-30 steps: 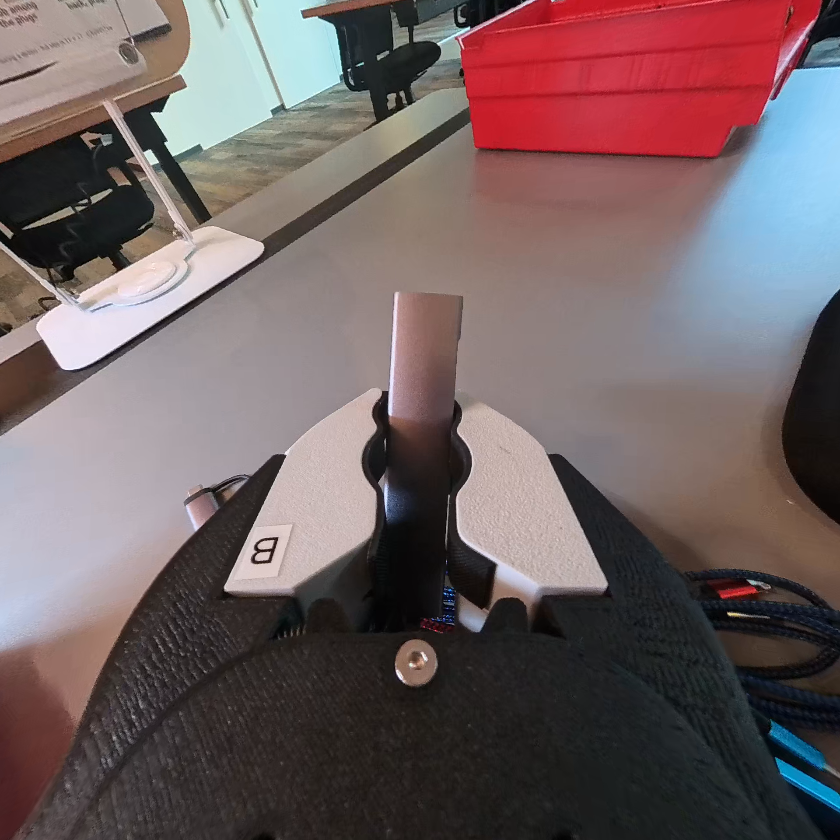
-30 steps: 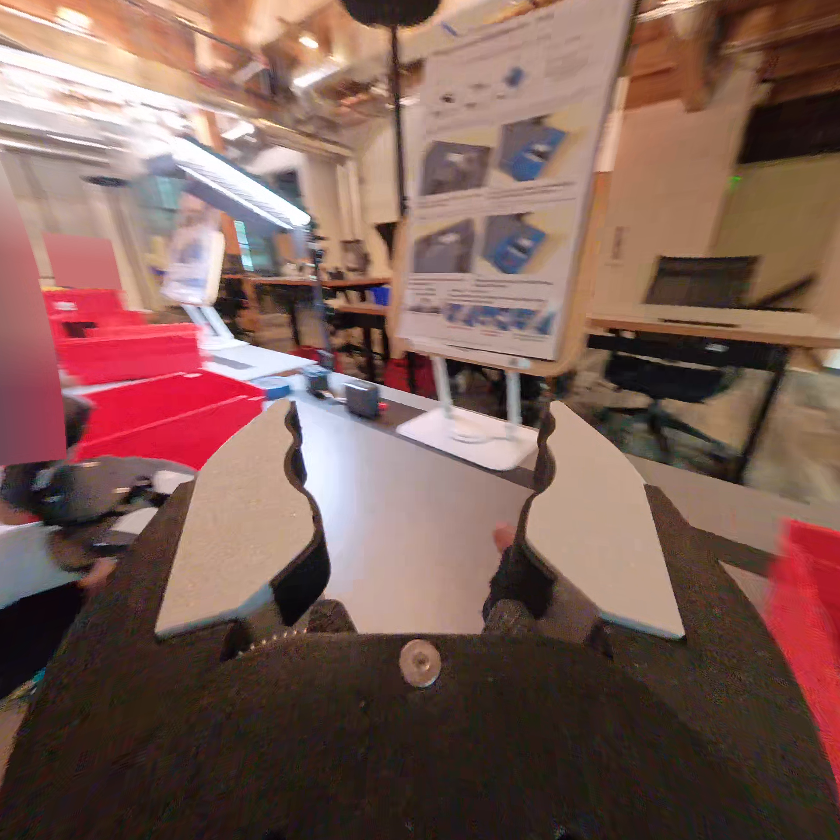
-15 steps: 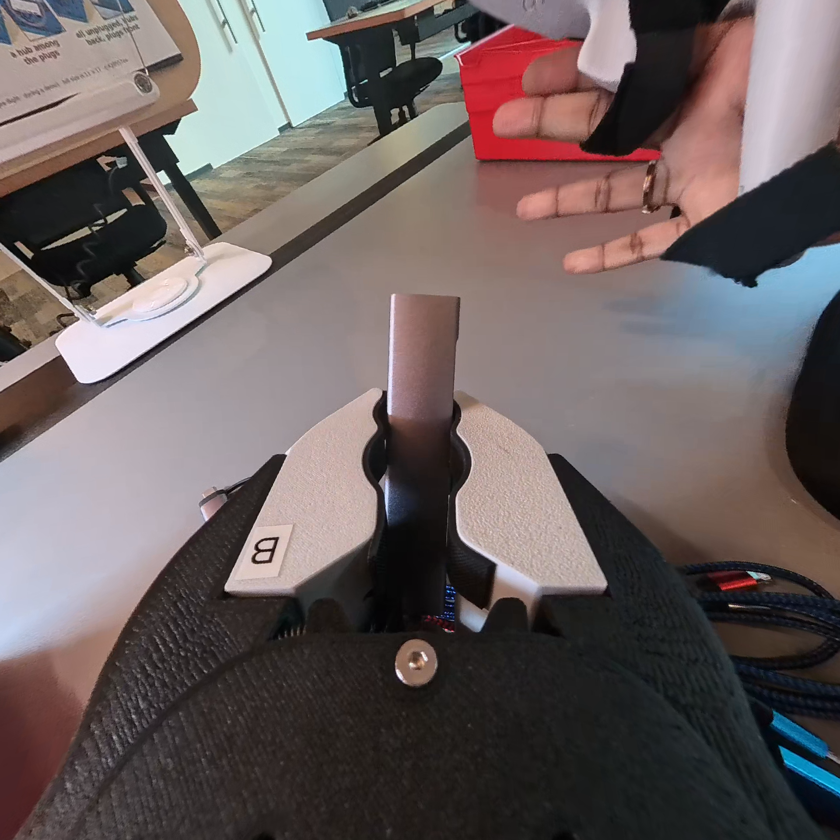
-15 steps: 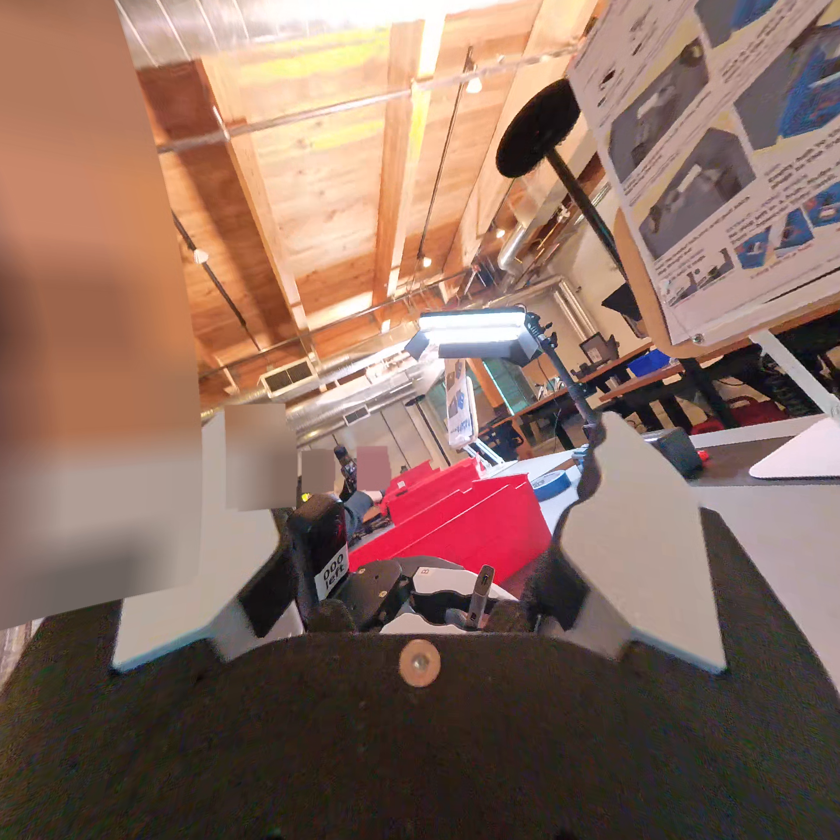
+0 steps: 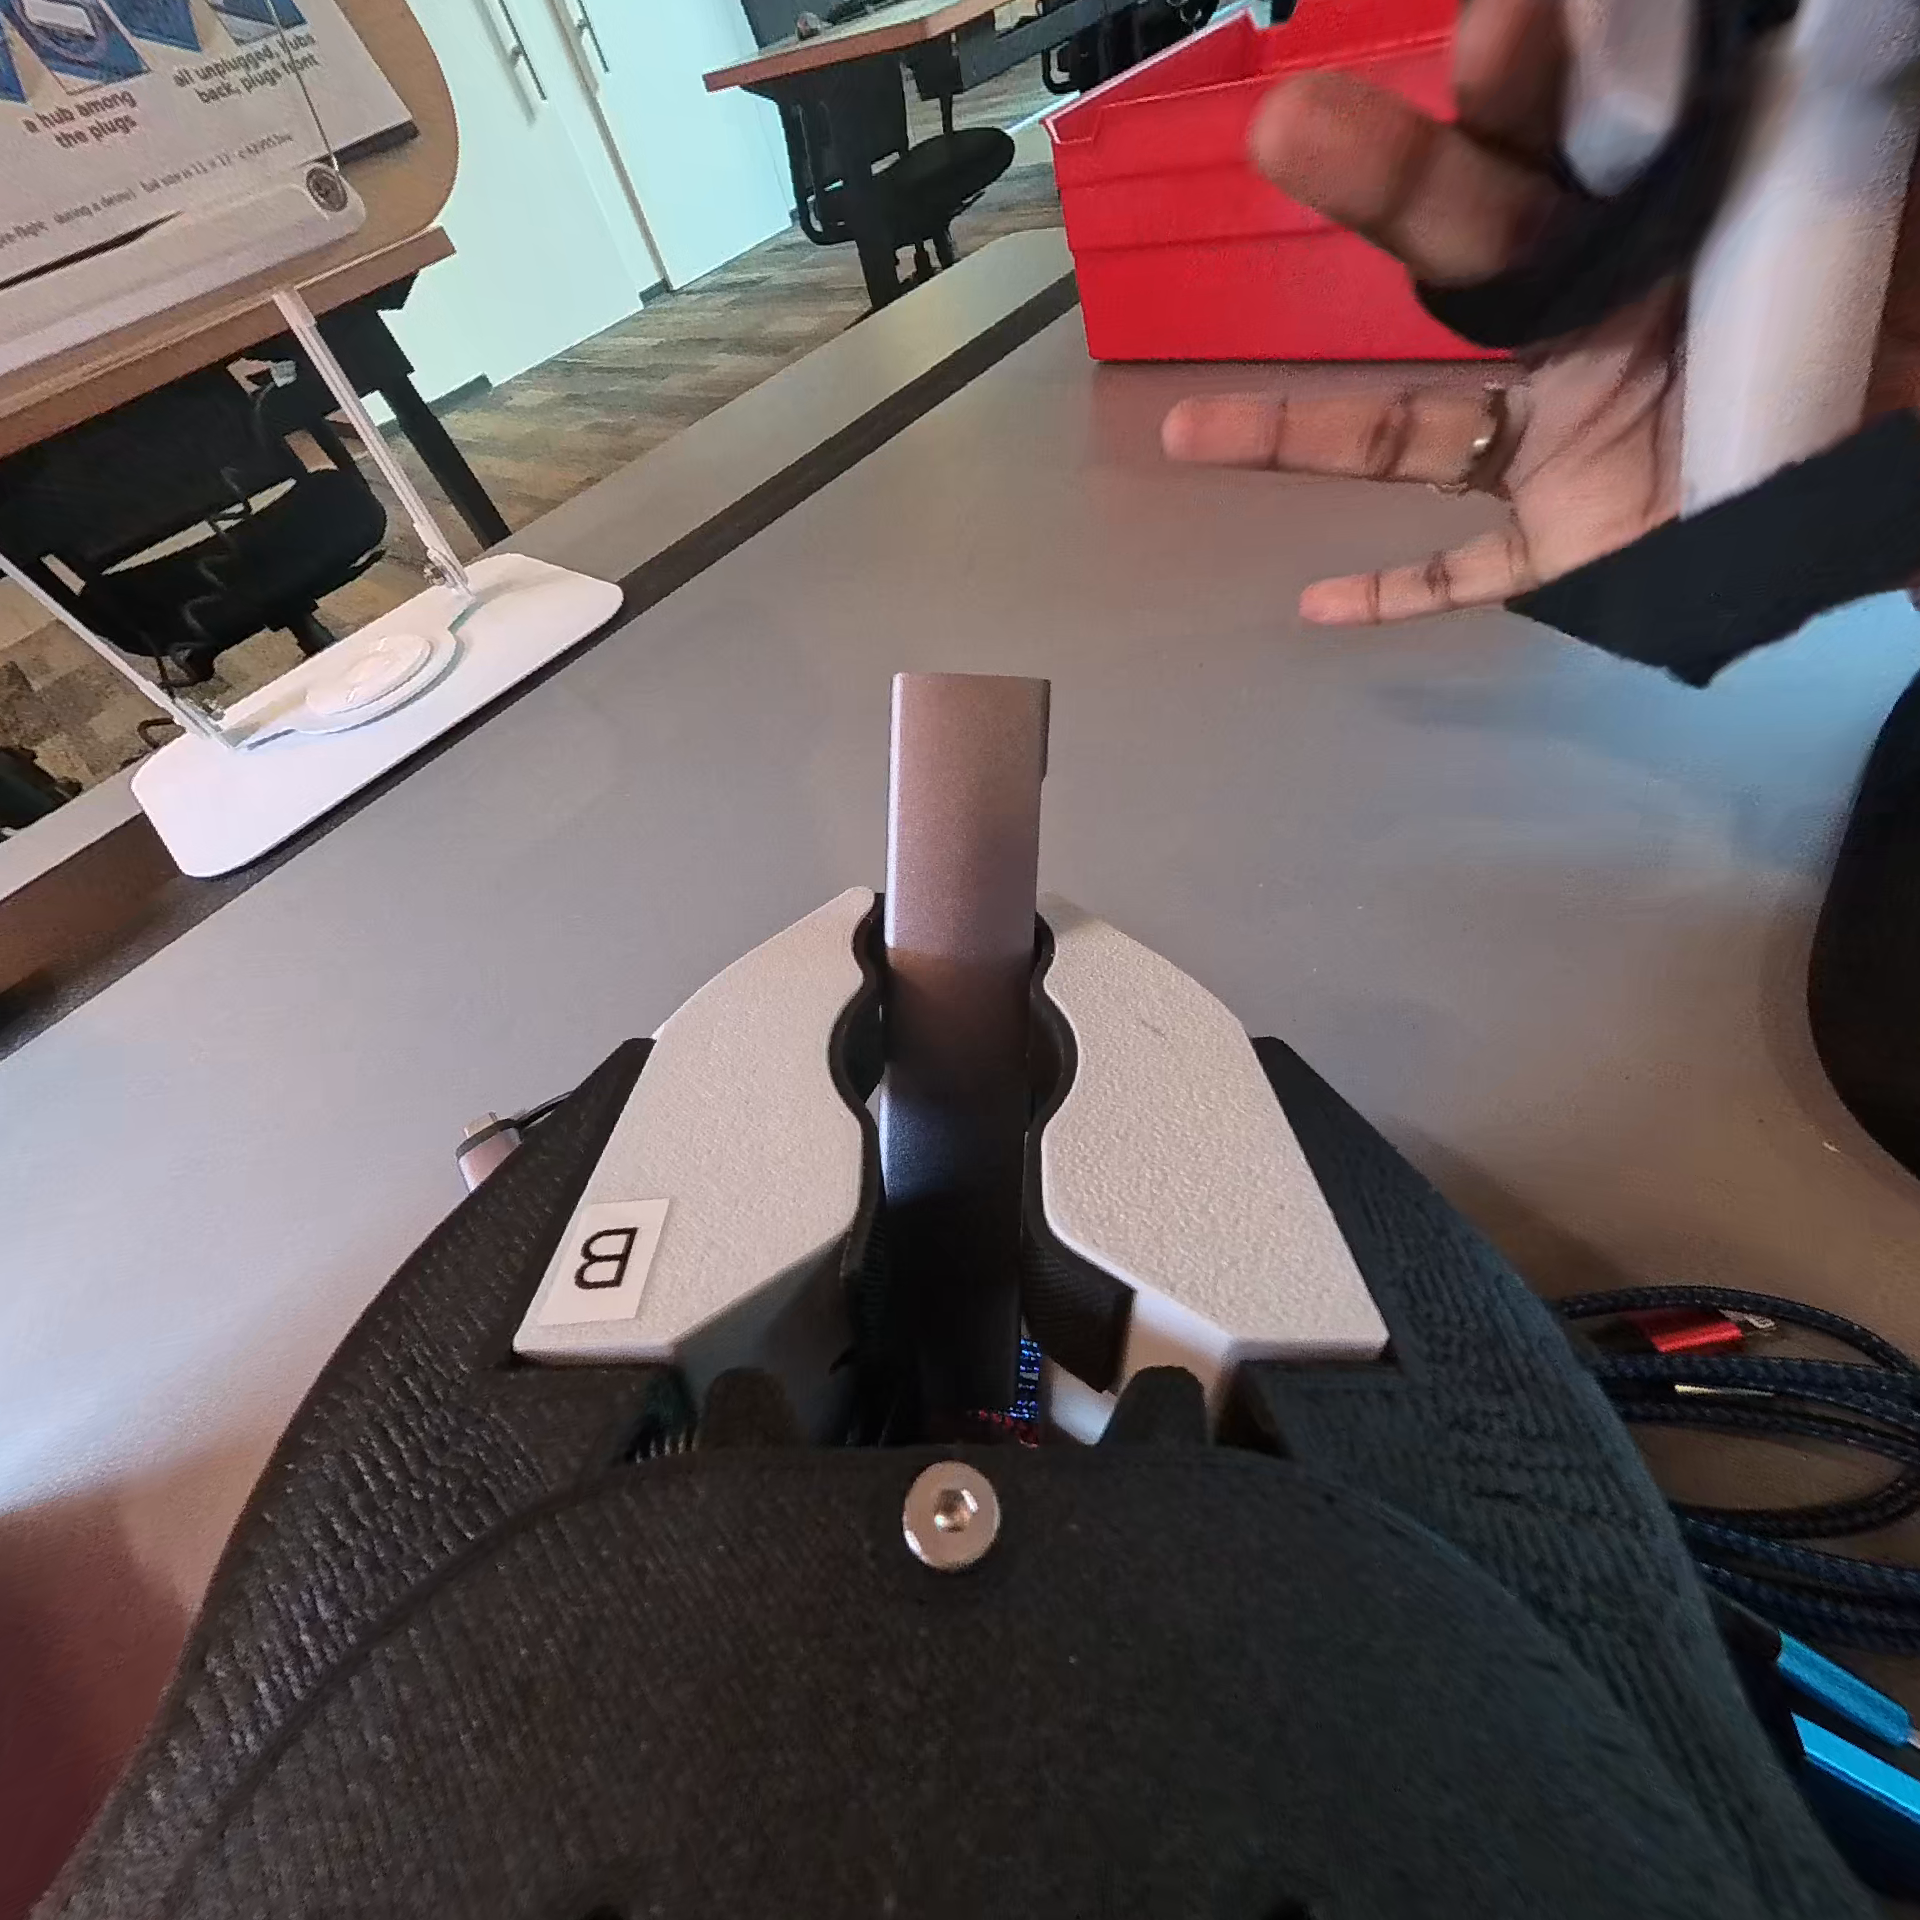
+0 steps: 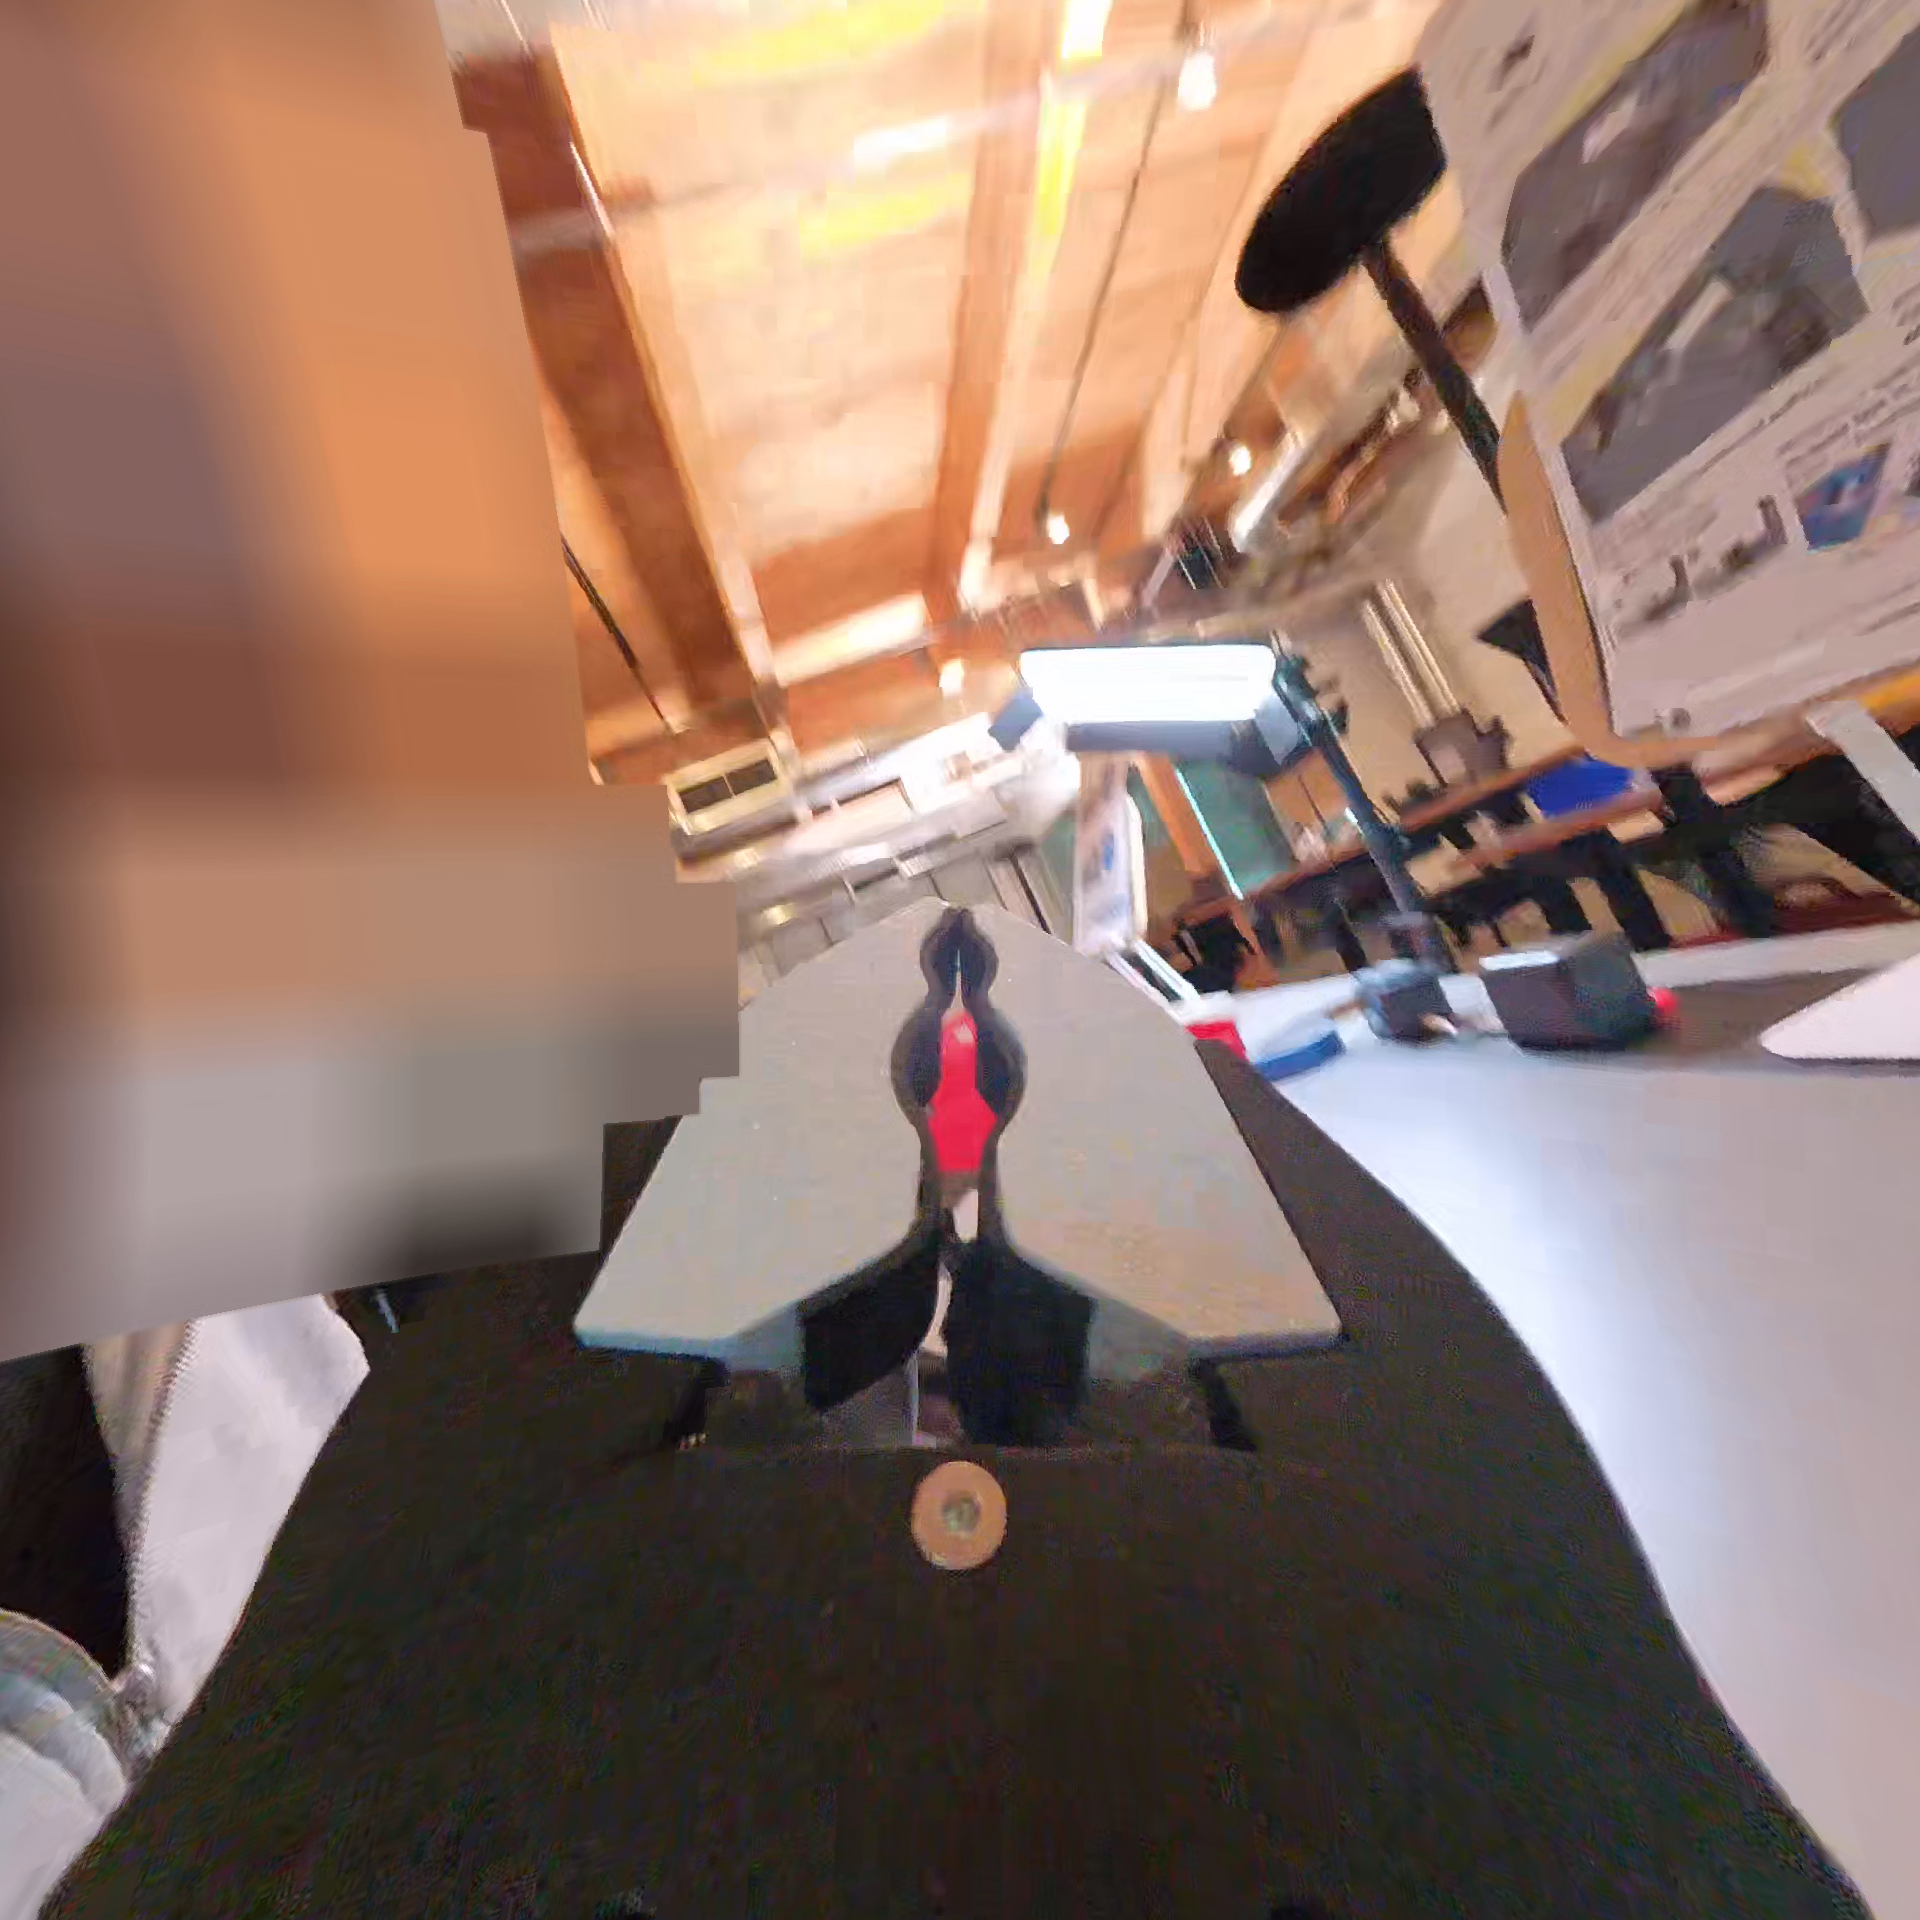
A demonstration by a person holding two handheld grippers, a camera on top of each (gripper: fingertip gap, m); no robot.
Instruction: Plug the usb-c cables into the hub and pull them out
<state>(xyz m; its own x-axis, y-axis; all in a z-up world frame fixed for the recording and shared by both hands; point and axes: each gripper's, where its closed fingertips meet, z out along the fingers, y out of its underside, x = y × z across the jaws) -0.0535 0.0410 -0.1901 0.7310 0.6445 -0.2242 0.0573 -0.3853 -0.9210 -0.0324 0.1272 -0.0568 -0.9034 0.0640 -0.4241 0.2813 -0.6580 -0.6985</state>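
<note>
My left gripper [image 5: 961, 925] is shut on the grey bar-shaped hub [image 5: 966, 810], which sticks out forward past the fingertips, low over the grey table [image 5: 1195, 831]. A grey plug [image 5: 488, 1138] on a thin cable shows at the gripper's left side. Blue braided cables [image 5: 1766, 1392] with a red plug [image 5: 1683, 1335] and a blue plug [image 5: 1849, 1704] lie on the table to the right. My right gripper [image 6: 958, 925] is shut with nothing in it and points up and away over the table [image 6: 1662, 1195]; only red background shows through its gap.
A person's open hand [image 5: 1558, 447] with black straps hovers over the table at right. A red bin [image 5: 1226, 239] stands at the far end. A white sign-stand base [image 5: 384, 707] sits on the left ledge. A black rounded object [image 5: 1870, 935] is at the right edge.
My right gripper has gone from open to shut and tilted upward. A hand has come into the left wrist view at the upper right. The left gripper keeps hold of the hub.
</note>
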